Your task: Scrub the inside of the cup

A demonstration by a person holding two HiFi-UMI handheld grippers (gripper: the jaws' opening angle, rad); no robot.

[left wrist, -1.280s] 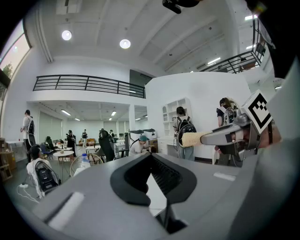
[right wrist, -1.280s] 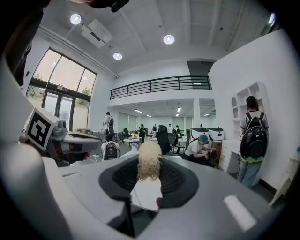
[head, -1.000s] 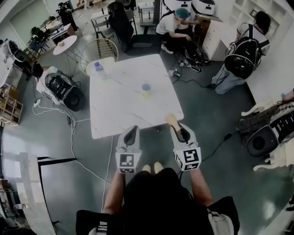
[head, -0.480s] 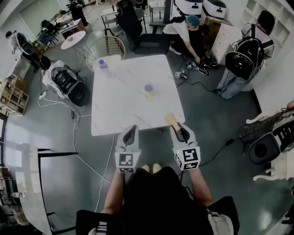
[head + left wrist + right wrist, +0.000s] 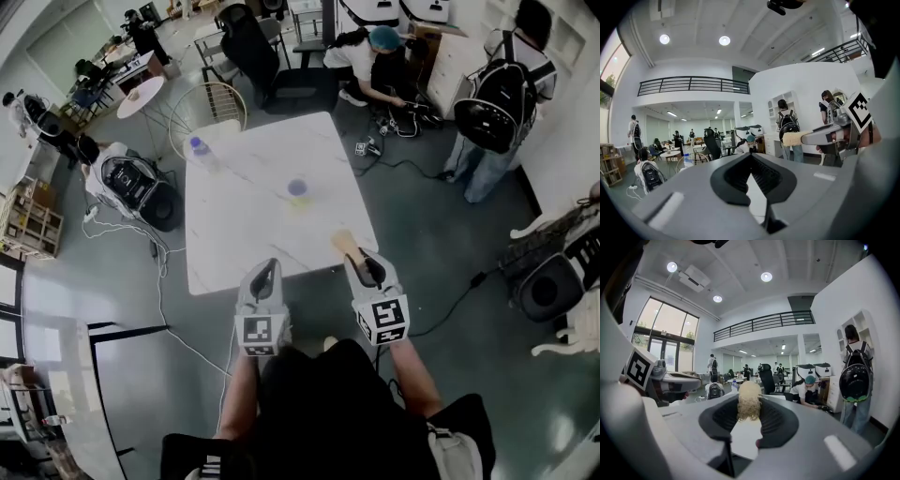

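So the cup (image 5: 298, 188) stood in the middle of the table (image 5: 234, 225), higher in the frame than both grippers and well apart from them. The left gripper (image 5: 266, 270) was pressed together, holding nothing. The right gripper (image 5: 362, 262) squeezed a sponge (image 5: 343, 242) that reached over the table's near edge; bare table lay between.

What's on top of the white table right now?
A cup near the middle and a bottle at the far left corner of the table. The scrubber in the right gripper covers a bit of the near edge.
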